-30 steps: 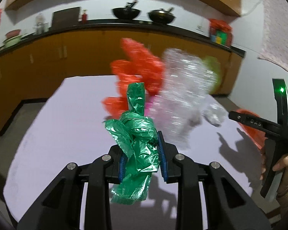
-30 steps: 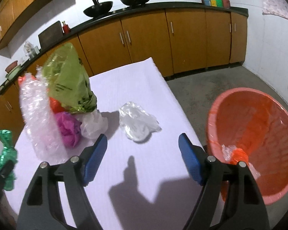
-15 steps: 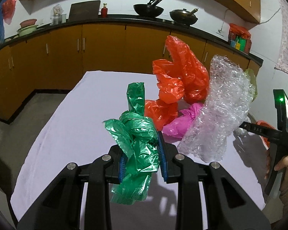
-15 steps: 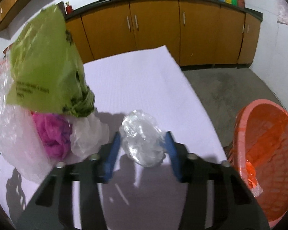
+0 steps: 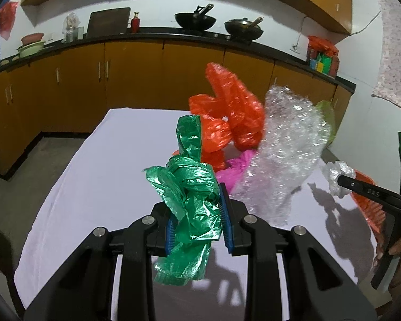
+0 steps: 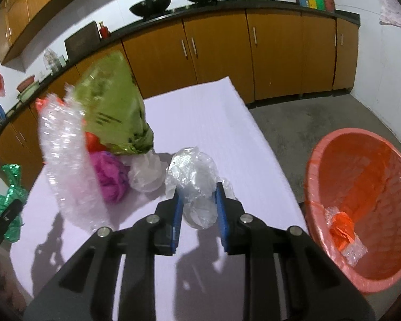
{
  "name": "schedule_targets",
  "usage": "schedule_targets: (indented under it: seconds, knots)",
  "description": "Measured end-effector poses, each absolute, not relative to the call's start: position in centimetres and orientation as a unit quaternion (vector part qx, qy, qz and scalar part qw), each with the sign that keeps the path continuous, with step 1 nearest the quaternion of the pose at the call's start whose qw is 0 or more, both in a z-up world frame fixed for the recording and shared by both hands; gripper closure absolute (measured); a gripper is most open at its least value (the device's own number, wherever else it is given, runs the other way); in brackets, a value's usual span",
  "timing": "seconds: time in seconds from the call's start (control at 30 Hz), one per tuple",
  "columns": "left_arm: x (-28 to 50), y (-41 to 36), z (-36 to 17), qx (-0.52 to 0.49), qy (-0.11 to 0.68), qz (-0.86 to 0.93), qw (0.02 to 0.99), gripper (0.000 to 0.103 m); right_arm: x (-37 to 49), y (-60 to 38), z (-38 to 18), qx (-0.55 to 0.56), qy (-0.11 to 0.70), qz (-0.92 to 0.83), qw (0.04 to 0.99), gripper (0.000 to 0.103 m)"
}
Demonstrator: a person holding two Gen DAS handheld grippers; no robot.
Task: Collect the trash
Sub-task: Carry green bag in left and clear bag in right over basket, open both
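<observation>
Gripping crumpled clear plastic wrap (image 6: 197,187), right claw (image 6: 197,214).

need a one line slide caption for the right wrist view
Right gripper shut on a clear plastic wad above the white table, with the orange basket waiting at right.

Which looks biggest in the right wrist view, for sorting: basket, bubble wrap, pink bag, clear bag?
1. basket
2. bubble wrap
3. clear bag held by the right gripper, and pink bag: alike; nearness makes it unsure.
</observation>
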State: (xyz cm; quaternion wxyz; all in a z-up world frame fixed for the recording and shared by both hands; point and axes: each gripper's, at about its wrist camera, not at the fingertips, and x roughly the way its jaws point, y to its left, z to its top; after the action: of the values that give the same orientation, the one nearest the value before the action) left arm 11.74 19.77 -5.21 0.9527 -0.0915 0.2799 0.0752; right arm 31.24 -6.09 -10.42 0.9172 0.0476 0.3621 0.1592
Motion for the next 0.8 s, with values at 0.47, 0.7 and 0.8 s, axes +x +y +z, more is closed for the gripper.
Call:
schedule_targets:
  seconds: [0.47, 0.7, 0.8]
  knots:
    - [11.0, 14.5, -2.6, -0.076, 0.264, 0.018, 0.961, 0.075, 24.6, -12.1, -5.5, 0.065, 0.304, 0.132, 0.941, 0.079]
    - [11.6, 10.3, -1.6, -0.061, 0.259, -0.032, 0.963, 0.075, 22.3, -16.1, -4.1, 0.068, 0.278, 0.089, 0.954, 0.079]
    - [12.3, 8.3, -1.2, -0.058, 0.259, -0.057, 0.963, 0.075, 21.6, -17.9, -3.6, 0.072, 0.268, 0.071, 0.958, 0.079]
